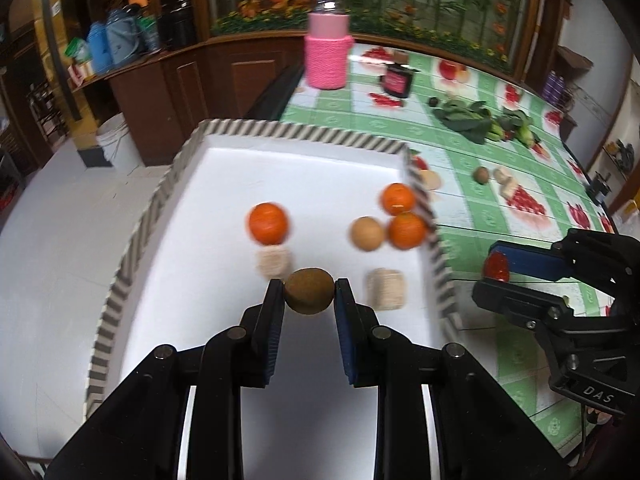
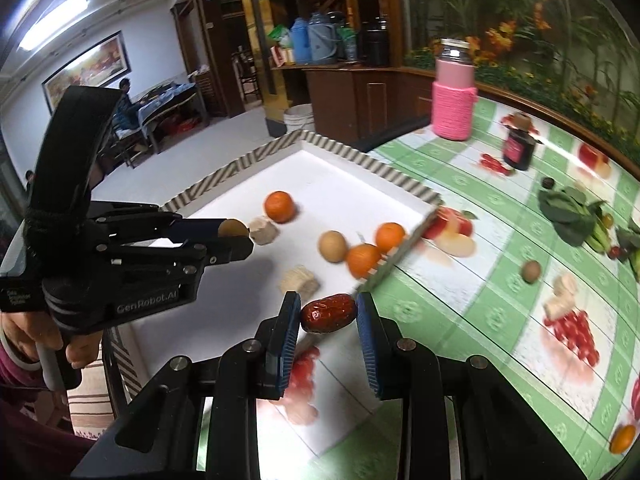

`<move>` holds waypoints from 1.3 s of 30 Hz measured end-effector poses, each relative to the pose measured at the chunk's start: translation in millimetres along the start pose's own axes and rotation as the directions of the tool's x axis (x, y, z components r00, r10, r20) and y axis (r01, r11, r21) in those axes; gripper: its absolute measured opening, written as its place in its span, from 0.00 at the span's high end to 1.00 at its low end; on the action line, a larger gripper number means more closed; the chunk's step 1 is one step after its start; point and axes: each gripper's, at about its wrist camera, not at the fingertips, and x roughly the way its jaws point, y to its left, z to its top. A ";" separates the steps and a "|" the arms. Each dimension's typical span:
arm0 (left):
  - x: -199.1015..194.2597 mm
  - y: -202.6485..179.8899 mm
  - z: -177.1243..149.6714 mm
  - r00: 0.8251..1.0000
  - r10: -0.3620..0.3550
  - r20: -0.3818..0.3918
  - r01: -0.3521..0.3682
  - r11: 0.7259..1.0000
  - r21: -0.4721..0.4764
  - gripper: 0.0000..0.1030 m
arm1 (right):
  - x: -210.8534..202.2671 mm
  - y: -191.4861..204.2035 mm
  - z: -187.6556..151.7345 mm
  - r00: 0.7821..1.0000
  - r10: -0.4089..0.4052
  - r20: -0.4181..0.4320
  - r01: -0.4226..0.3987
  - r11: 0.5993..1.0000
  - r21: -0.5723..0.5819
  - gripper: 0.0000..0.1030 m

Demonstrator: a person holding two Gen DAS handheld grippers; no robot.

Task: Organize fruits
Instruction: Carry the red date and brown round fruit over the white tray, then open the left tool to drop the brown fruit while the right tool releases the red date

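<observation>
The left gripper (image 1: 309,290) squeezes one brown kiwi (image 1: 309,290) over the white tray (image 1: 304,160). The right gripper (image 2: 328,314) pinches one red date (image 2: 328,314) just by the tray's edge. Inside the tray lie three oranges (image 1: 268,223), one egg (image 1: 367,233) and two pale lumps (image 1: 386,289). On the green tablecloth (image 1: 360,108) stand one pink bottle (image 1: 327,52) and one dark jar (image 1: 397,82). The left gripper's side reads "GenRobot.AI".

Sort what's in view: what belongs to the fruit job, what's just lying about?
Job:
- kiwi in left claw
- red date in right claw
- tray
- oranges in it
- loose kiwi on tablecloth

Lying about:
- pink bottle
- dark jar
- leafy greens
</observation>
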 end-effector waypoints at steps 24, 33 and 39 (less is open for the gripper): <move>24.7 40.0 1.4 0.997 0.057 -0.055 -0.059 0.997 -0.040 0.78 | 90.6 35.6 42.0 0.988 0.065 -0.144 -0.085 0.987 -0.138 0.72; 32.9 47.0 0.1 0.994 0.057 -0.096 -0.063 0.996 -0.068 0.78 | 105.9 35.6 38.8 0.984 0.062 -0.169 -0.087 0.986 -0.144 0.71; 33.2 47.3 0.4 0.993 0.058 -0.104 -0.067 0.995 -0.079 0.44 | 94.8 30.5 37.9 0.987 0.071 -0.144 -0.088 0.989 -0.116 0.64</move>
